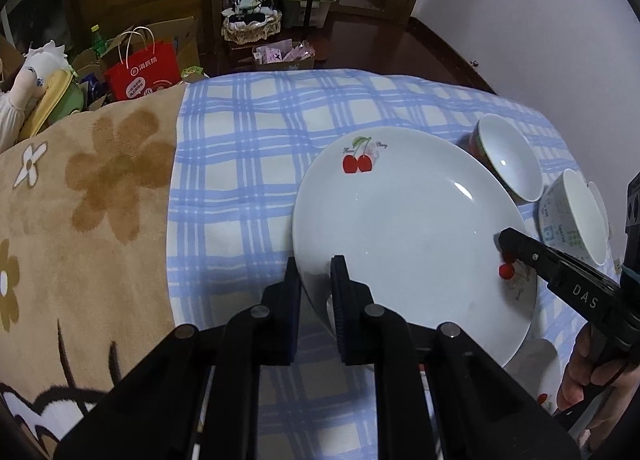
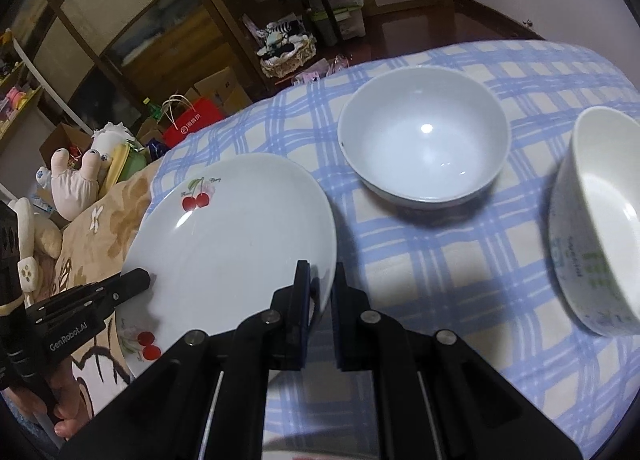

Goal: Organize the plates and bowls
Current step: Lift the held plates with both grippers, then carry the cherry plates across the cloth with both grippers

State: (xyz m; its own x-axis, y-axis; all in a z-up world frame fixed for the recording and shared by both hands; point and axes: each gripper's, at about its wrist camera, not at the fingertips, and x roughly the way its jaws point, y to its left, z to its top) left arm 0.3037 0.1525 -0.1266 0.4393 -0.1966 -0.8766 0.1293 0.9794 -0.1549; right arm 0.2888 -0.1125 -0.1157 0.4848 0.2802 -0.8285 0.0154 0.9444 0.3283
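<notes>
Both claws pinch the round white ceramic plate with red cherry prints (image 1: 408,228) at opposite rims: the left gripper (image 1: 316,292) on its near-left edge, the right gripper (image 2: 322,292) on its right edge. The plate hangs tilted over the blue-checked cloth (image 2: 440,268), the white bowl (image 2: 424,144) and the printed bowl (image 2: 600,220) just beyond its right rim.

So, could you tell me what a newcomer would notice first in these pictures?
The white cherry-print plate, raised off the blue checked cloth and gripped at opposite rims by the left gripper and right gripper. Beyond it stand a white bowl and a printed bowl.
</notes>
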